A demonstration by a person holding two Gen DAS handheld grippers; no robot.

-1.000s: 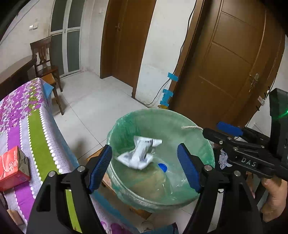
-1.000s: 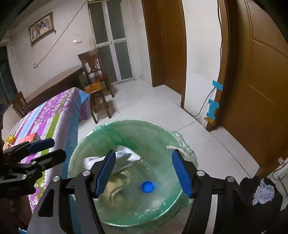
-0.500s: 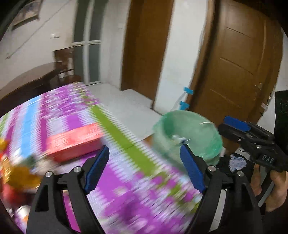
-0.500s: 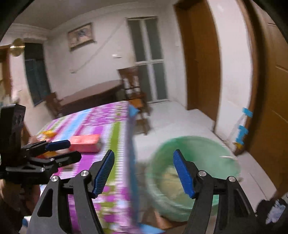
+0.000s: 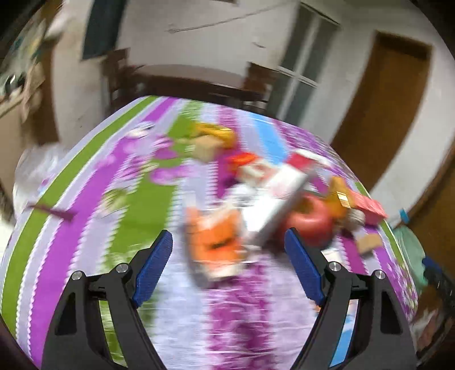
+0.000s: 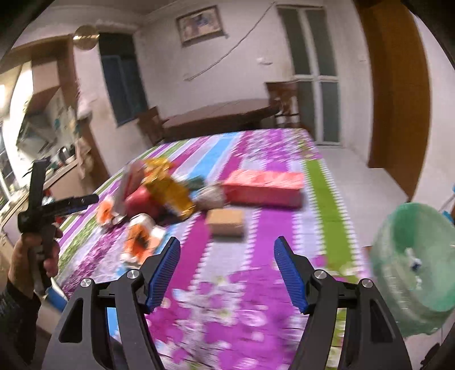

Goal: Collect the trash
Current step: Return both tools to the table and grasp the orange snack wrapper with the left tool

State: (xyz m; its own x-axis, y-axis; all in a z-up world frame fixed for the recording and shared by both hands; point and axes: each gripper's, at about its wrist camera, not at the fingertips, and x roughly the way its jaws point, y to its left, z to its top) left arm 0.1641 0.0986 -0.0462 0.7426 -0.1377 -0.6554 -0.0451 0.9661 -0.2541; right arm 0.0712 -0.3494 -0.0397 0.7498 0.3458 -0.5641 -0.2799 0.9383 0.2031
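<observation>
- Both views have swung away from the green-lined bin (image 6: 412,264), which filled each frame a second ago, and now face the striped tablecloth (image 5: 85,205).
- The bin sits at the right edge of the right wrist view (paper scraps lie inside).
- The left gripper (image 5: 229,266) is wide and empty; so is the right gripper (image 6: 227,270).
- The trash pile (image 5: 256,199) lies mid-frame, the orange packet (image 5: 219,242) nearest the left jaws, likely the next pick.

Striped floral tablecloth (image 6: 256,284), dark wooden table (image 6: 216,113), framed picture (image 6: 199,25), brown door (image 5: 381,111)
</observation>
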